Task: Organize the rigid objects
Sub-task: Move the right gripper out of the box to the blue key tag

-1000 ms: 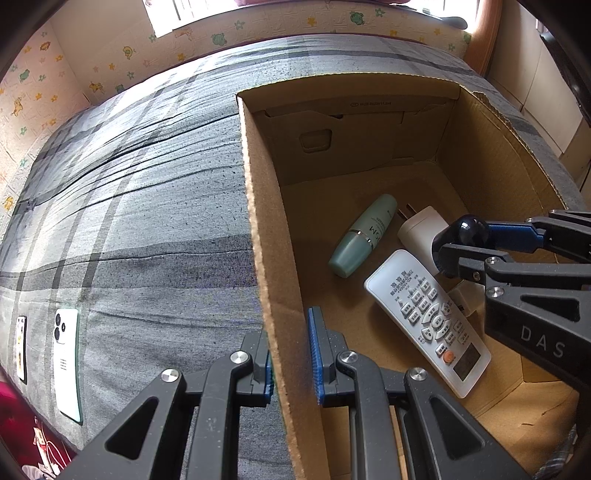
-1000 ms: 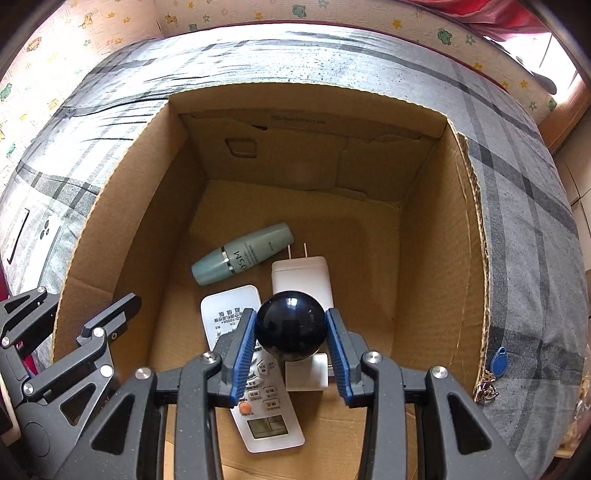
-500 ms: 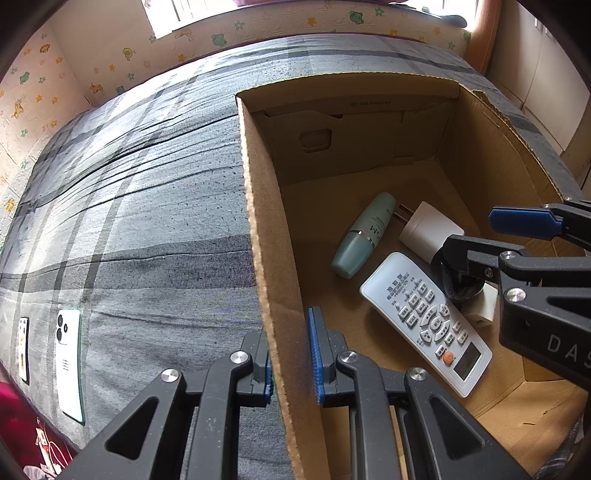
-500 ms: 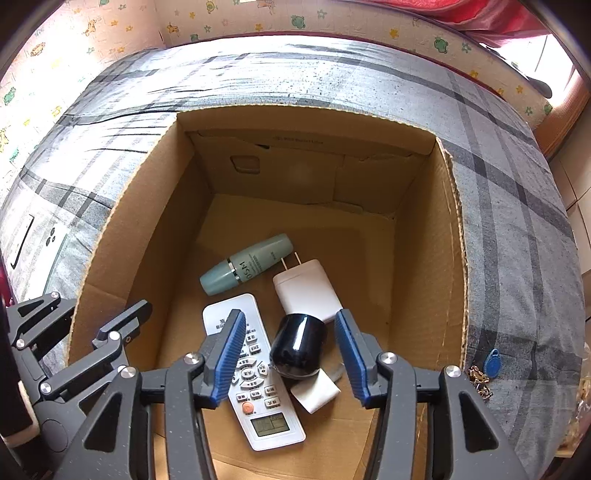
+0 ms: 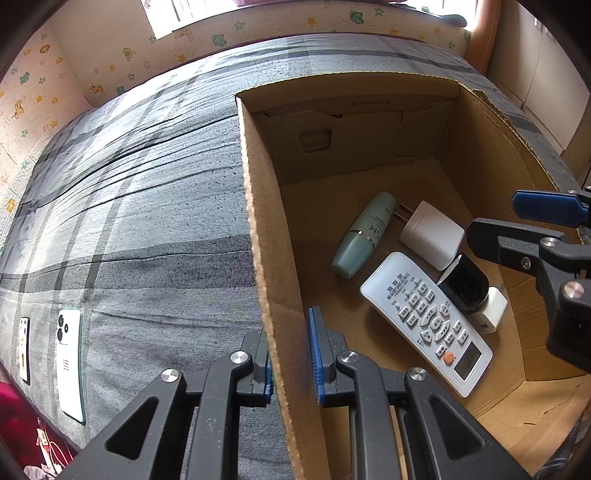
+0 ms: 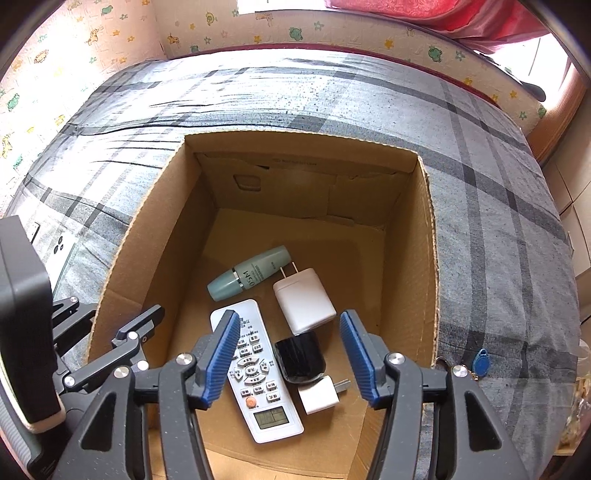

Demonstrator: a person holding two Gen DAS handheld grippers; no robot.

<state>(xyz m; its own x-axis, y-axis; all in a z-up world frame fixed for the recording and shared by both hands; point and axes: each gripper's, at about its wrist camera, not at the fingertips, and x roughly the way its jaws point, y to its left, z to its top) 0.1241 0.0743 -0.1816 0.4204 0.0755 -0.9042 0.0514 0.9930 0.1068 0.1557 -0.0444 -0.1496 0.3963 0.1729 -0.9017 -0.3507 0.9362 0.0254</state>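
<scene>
While the left gripper (image 5: 291,354) pinches the near left wall of the cardboard box (image 5: 258,206), one blue pad outside and one inside, the right gripper (image 6: 290,360) hangs above the box's open top with its jaws opening and nothing pressed between them. Directly beneath that spread pair, on the box floor, lies the black glossy jar (image 6: 300,356), on its side and free of both pads. It rests against a small white plug adapter (image 6: 319,397) on its near side and touches the right edge of the white remote control (image 6: 255,373), which runs lengthwise with its display toward the camera. Just beyond the jar sits a larger white charger block (image 6: 303,300), its two prongs pointing away toward a teal cosmetic bottle (image 6: 249,273) that lies slantwise, close to the prongs and near the remote's far end. The rest of the box floor beyond these is bare cardboard, up to the far wall with its punched handle flap.

From the left wrist view, the tall box wall stands between the left gripper's outer finger and the things inside. Outside the box, on the grey plaid bedcover (image 5: 147,206), a white phone (image 5: 69,363) lies face down near the left edge, with a second slim device (image 5: 24,349) just beside it. To the right of the box, on the cover, a blue key fob (image 6: 482,362) rests near the box's near right corner. Farther off, a cartoon-patterned wall panel (image 6: 258,33) borders the bed.
</scene>
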